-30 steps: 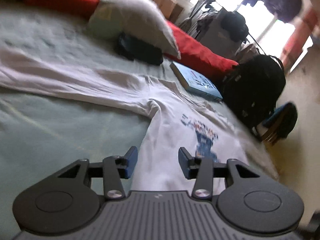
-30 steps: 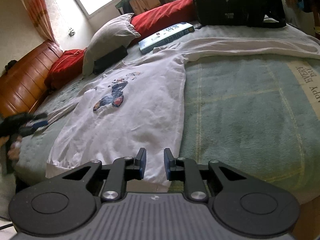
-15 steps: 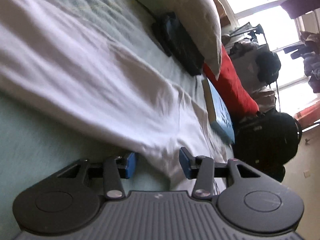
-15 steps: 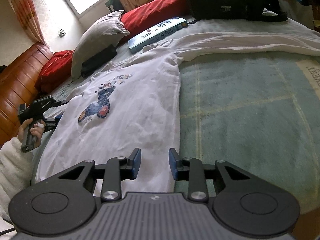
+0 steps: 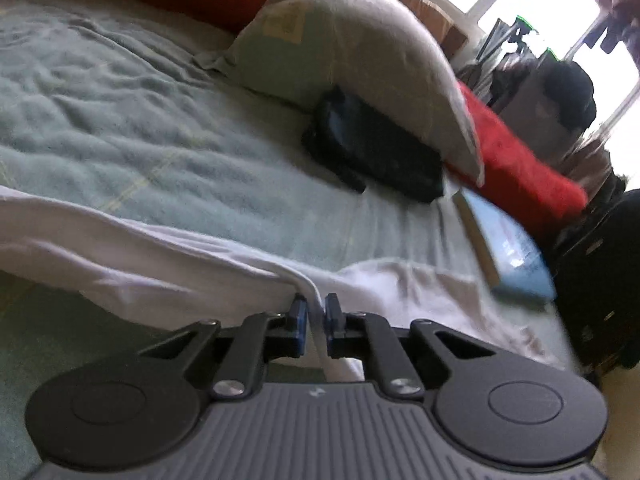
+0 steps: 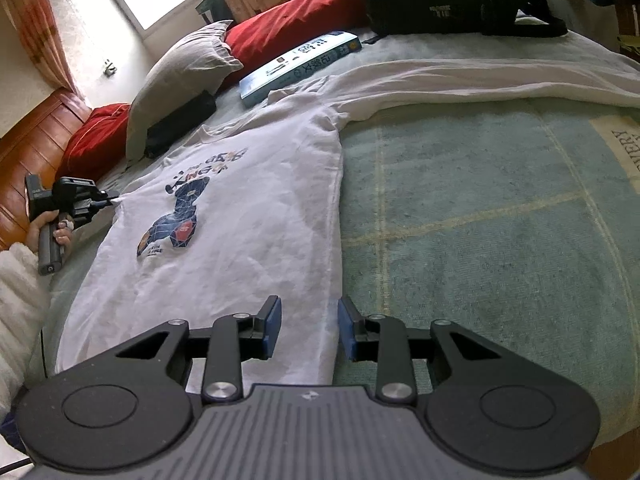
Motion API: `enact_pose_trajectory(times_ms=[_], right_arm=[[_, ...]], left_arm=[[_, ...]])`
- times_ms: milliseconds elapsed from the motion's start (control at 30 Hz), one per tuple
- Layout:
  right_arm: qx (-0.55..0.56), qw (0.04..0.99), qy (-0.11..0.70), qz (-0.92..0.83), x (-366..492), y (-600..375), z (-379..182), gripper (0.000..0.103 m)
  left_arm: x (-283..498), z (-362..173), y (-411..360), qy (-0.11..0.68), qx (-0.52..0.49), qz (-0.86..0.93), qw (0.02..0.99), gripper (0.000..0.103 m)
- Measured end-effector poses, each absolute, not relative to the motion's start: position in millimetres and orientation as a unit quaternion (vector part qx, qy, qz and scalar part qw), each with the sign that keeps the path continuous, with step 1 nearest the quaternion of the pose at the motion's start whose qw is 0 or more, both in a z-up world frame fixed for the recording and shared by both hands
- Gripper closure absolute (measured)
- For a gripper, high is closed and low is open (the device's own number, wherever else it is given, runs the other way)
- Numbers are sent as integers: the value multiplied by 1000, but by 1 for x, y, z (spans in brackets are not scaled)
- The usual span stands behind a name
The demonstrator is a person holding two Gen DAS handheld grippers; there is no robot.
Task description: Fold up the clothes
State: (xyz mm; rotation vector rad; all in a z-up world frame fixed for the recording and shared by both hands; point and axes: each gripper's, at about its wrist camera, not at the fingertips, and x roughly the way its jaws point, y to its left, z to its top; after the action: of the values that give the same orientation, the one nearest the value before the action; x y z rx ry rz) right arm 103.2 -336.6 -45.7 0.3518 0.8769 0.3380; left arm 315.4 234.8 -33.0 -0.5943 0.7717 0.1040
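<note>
While the left wrist view showed only a band of white cloth, the right wrist view took in the whole white shirt (image 6: pixel 240 240), spread print-up on the green blanket (image 6: pixel 480 220) with one long sleeve stretched away to the right. The left gripper (image 5: pixel 315 322) had its jaws drawn almost together, pinching a raised fold of the shirt (image 5: pixel 308 284) between its blue pads; they had just been closing on it. From the right wrist view that same gripper (image 6: pixel 114 199) appeared at the shirt's left edge, near the shoulder, held by a hand (image 6: pixel 54 228) in a white fleecy sleeve. The right gripper (image 6: pixel 309 330) stood partly open, both pads clear of the cloth, with the shirt's side edge near the hem lying in the gap. Counted across both views: one shirt, two grippers, one grey pillow (image 6: pixel 180 76), one blue book (image 6: pixel 298 64), one dark case (image 5: pixel 376 152) beside the pillow, and two red cushions (image 6: pixel 292 20).
</note>
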Motion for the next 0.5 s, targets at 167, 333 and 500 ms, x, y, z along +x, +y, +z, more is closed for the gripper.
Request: enact_pose_trajectory(times_ms=[167, 333, 500], right_arm=[[163, 878, 418, 169, 99, -335, -42, 62], [163, 881, 405, 181, 98, -337, -37, 60], [174, 876, 403, 198, 118, -345, -41, 57]], left_arm=[[285, -29, 228, 377, -259, 20, 889, 88], [232, -31, 213, 400, -243, -32, 883, 81], [183, -47, 204, 417, -272, -69, 864, 78]])
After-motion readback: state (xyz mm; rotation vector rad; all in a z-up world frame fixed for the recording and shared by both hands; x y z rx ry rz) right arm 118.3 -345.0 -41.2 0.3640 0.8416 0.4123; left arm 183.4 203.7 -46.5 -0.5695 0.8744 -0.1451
